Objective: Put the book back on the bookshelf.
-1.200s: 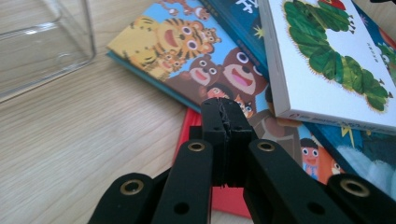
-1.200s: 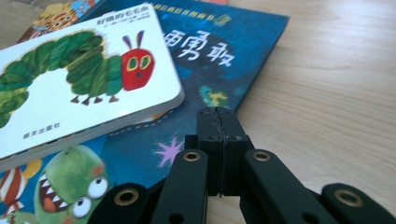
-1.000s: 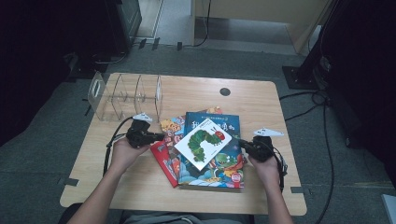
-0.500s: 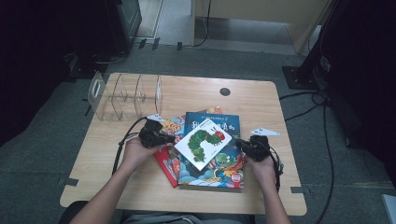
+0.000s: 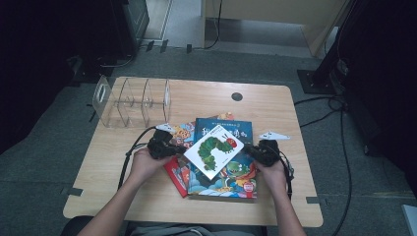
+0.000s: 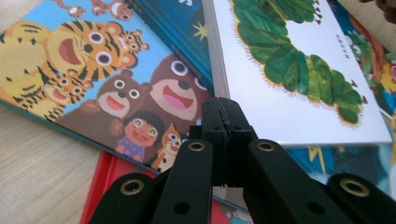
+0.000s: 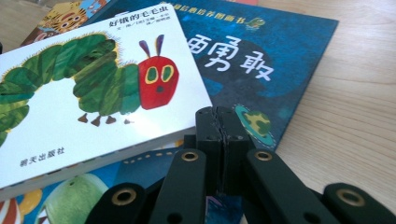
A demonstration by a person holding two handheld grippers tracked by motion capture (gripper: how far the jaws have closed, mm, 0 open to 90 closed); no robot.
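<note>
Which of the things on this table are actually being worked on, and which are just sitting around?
In hand:
- white board book with a green caterpillar, top of the pile
- left claw and right claw, both shut, on either side of it

Lying about:
- dark blue picture book
- tiger-and-bear picture book
- red book at the bottom
- clear plastic divider rack, empty
- wooden table

a stack of books lies near the middle of the desk (image 5: 147, 206), toward its near edge. the caterpillar book (image 5: 214, 150) lies on top, turned askew, over the large book (image 5: 227, 172), which overlaps the tiger book (image 5: 183, 132) and the bottom book (image 5: 178, 176) on its left. the divider rack (image 5: 129, 100) stands at the far left corner. the left tool (image 5: 169, 147) sits just left of the stack, the right tool (image 5: 255, 153) just right.
</note>
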